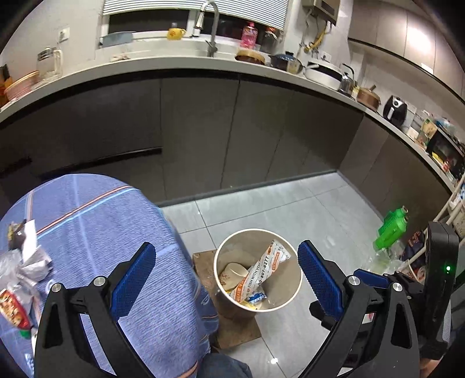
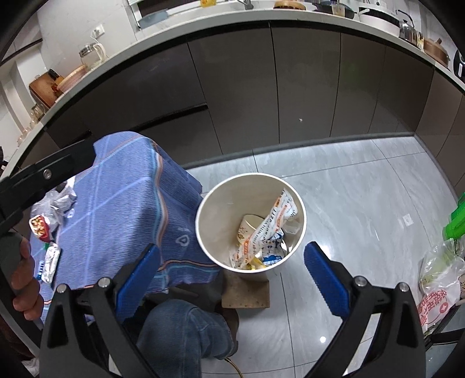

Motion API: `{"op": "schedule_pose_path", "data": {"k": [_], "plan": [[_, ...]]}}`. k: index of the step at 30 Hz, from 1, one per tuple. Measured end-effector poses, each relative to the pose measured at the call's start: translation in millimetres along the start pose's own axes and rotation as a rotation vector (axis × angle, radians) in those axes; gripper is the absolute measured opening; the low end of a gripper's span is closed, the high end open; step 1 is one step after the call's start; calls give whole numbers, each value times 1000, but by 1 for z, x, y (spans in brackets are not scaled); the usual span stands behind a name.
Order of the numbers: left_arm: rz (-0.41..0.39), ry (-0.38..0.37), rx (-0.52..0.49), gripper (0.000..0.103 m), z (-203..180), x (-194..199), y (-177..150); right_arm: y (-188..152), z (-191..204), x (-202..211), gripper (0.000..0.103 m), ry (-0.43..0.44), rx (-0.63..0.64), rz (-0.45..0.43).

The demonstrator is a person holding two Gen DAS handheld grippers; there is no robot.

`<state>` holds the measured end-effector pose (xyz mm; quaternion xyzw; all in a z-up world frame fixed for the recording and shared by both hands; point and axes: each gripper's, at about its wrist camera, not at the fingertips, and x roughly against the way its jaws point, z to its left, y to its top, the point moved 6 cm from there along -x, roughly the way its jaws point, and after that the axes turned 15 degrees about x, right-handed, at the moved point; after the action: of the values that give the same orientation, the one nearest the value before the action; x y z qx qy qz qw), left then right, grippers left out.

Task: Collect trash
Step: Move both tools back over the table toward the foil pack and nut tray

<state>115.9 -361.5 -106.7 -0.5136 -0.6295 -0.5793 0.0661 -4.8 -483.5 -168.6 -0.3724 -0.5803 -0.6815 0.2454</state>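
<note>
A: The place is a kitchen with dark cabinets under a pale counter and a grey tiled floor. Where is the trash?

B: Much of it lies in a round paper bin on the floor, touching the edge of a table with a blue checked cloth. Inside are an orange and white printed wrapper, a crushed paper cup and small blue and yellow scraps. More wrappers lie on the cloth.

A: And the grippers?

B: The left gripper stands wide open above the bin, with nothing between its blue pads. The right gripper is also spread fully and holds nothing.

A: Do the views differ?

B: The right view shows a hand on the other tool's grip and a knee in jeans. The left view shows the faucet and a green bottle on the floor.
</note>
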Motion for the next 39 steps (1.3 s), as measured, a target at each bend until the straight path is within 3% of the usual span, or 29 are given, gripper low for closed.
{"op": "schedule_pose_path", "data": {"k": [8,19,31,39], "plan": [[-55,44,52,94,36,56,1,12,31,27,99,26,41,-58],[-61,141,189,94,121,114,-18,37,119,46,99,177,153,-123],[-116,293,346,94,245,174,-39,54,239,35,99,315,345,-84],[-129,339,434,94,304,196,-51,56,302,24,99,382,456,-52]]}}
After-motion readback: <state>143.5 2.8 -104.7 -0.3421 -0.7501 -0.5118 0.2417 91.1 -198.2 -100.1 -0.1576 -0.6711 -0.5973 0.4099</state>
